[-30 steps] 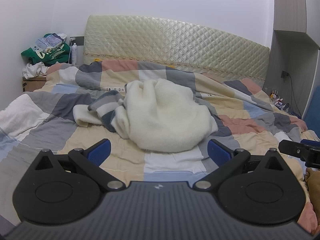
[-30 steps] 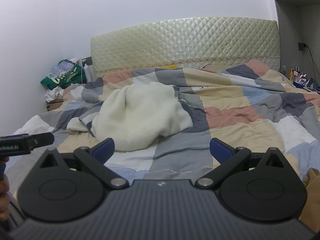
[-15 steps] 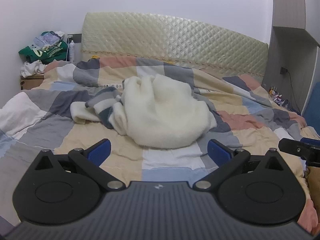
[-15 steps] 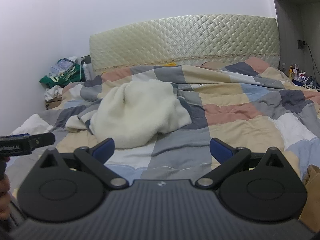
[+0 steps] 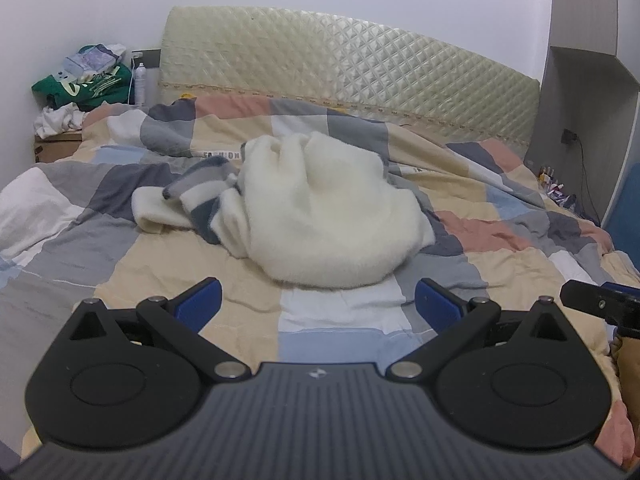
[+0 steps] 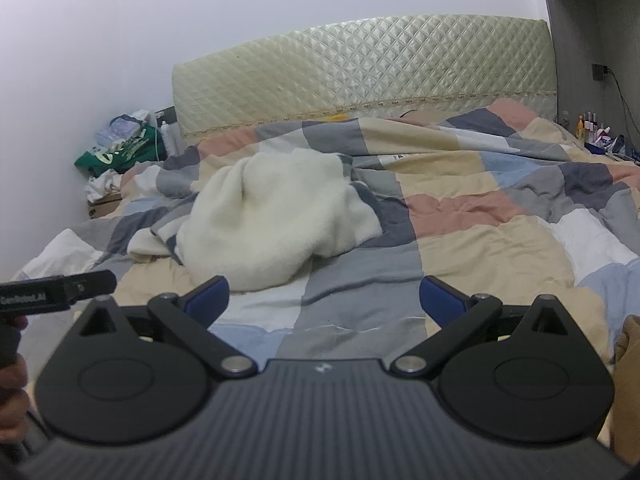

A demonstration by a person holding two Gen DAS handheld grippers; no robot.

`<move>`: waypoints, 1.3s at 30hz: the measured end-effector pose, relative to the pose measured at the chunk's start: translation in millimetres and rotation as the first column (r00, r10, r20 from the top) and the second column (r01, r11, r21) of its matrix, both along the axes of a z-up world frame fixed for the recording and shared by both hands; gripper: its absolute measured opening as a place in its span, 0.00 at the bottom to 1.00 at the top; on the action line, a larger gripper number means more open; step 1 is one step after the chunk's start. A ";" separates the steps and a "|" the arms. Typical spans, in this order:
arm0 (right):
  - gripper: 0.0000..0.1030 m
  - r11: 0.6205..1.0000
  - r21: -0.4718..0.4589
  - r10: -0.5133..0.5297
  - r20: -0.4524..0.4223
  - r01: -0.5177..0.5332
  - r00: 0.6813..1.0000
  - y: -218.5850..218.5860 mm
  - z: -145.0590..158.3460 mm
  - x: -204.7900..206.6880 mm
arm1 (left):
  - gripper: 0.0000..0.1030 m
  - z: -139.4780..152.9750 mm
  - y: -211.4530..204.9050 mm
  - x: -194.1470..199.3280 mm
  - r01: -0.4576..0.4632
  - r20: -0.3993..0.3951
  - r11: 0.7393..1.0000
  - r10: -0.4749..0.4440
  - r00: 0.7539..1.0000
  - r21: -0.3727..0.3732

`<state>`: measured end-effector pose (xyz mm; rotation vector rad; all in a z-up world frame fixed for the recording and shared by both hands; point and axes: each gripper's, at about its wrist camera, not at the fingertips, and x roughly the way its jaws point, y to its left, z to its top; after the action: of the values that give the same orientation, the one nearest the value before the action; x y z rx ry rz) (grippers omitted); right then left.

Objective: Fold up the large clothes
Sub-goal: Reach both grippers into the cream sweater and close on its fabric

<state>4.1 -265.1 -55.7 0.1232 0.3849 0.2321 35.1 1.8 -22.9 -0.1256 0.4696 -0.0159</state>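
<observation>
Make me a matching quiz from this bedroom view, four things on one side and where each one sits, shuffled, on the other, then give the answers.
Things:
1. cream fleece garment
2. quilted headboard
3. green bag
4. left tool

Places:
A. against the wall at the far end of the bed
B. near edge of the bed, fingers wide apart, holding nothing
C. crumpled in a heap on the middle of the checked duvet
D. on the pile in the far left corner beside the bed

Pairs: 1-C, 2-A, 3-D, 4-B

Cream fleece garment (image 5: 328, 216) with grey-striped sleeve, crumpled heap, mid-bed
</observation>
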 end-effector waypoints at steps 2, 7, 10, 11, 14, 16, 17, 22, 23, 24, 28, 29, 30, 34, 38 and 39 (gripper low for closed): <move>1.00 1.000 -0.007 -0.004 0.000 0.004 1.000 0.7 0.3 2.5 | 1.00 -0.5 -1.1 4.8 0.006 0.004 1.000 -0.006 1.000 0.005; 1.00 1.000 0.012 -0.007 -0.026 0.007 1.000 -0.5 2.6 15.0 | 1.00 5.0 -1.5 18.7 0.018 0.004 1.000 -0.018 1.000 0.013; 1.00 0.999 0.032 -0.014 -0.036 0.015 0.999 -2.8 9.4 24.2 | 1.00 13.0 2.4 27.9 0.012 -0.005 1.000 -0.012 1.000 -0.007; 1.00 0.999 0.043 -0.015 -0.042 0.017 0.999 -3.9 11.8 27.6 | 1.00 15.5 4.1 31.2 0.012 -0.009 1.000 -0.012 1.000 -0.015; 1.00 0.996 0.088 -0.011 -0.070 0.017 0.998 -6.1 19.3 43.0 | 1.00 25.1 7.4 46.5 -0.002 -0.008 1.000 0.002 1.000 -0.005; 1.00 0.993 0.113 -0.006 -0.092 0.016 0.996 -5.4 22.6 55.6 | 1.00 30.3 7.3 61.0 -0.019 -0.013 1.000 0.019 1.000 0.020; 1.00 0.992 0.126 -0.003 -0.104 0.016 0.995 -4.3 24.4 64.0 | 1.00 32.0 7.4 67.8 -0.029 -0.017 0.999 0.029 0.999 0.030; 1.00 0.985 0.175 0.012 -0.145 0.014 0.989 3.7 22.1 106.2 | 1.00 25.2 17.0 119.6 -0.063 -0.081 0.998 0.063 0.995 -0.001; 1.00 0.980 0.199 0.025 -0.165 0.008 0.986 5.5 17.9 117.8 | 1.00 20.5 20.7 128.8 -0.070 -0.098 0.997 0.068 0.993 -0.019; 1.00 0.976 0.218 0.038 -0.184 0.003 0.982 7.7 12.2 129.1 | 1.00 14.1 25.4 138.3 -0.076 -0.115 0.996 0.071 0.991 -0.040; 0.99 0.965 0.260 0.040 -0.245 0.026 0.969 12.5 -14.0 159.6 | 1.00 -19.7 44.8 170.5 -0.104 -0.199 0.990 0.082 0.977 -0.099; 0.99 0.960 0.279 0.048 -0.257 0.026 0.965 12.5 -22.7 167.1 | 1.00 -28.6 48.8 177.8 -0.106 -0.213 0.988 0.080 0.974 -0.114; 0.97 0.954 0.299 0.064 -0.270 0.021 0.961 12.8 -30.9 174.5 | 1.00 -36.7 51.4 181.5 -0.108 -0.220 0.986 0.079 0.972 -0.123; 0.86 0.925 0.379 0.105 -0.291 0.013 0.951 13.8 -55.9 197.1 | 1.00 -66.5 62.0 206.0 -0.120 -0.236 0.978 0.078 0.969 -0.172; 0.75 0.895 0.446 0.120 -0.271 0.014 0.955 14.6 -79.2 222.8 | 1.00 -92.4 67.4 226.2 -0.141 -0.211 0.977 0.105 0.972 -0.160; 0.69 0.885 0.464 0.114 -0.264 0.022 0.958 14.4 -84.0 229.1 | 0.99 -98.5 69.2 230.5 -0.127 -0.203 0.976 0.091 0.975 -0.175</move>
<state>233.2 -250.6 -139.7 0.6276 0.6158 0.3539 265.6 71.0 -121.4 -0.3402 0.6558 0.0612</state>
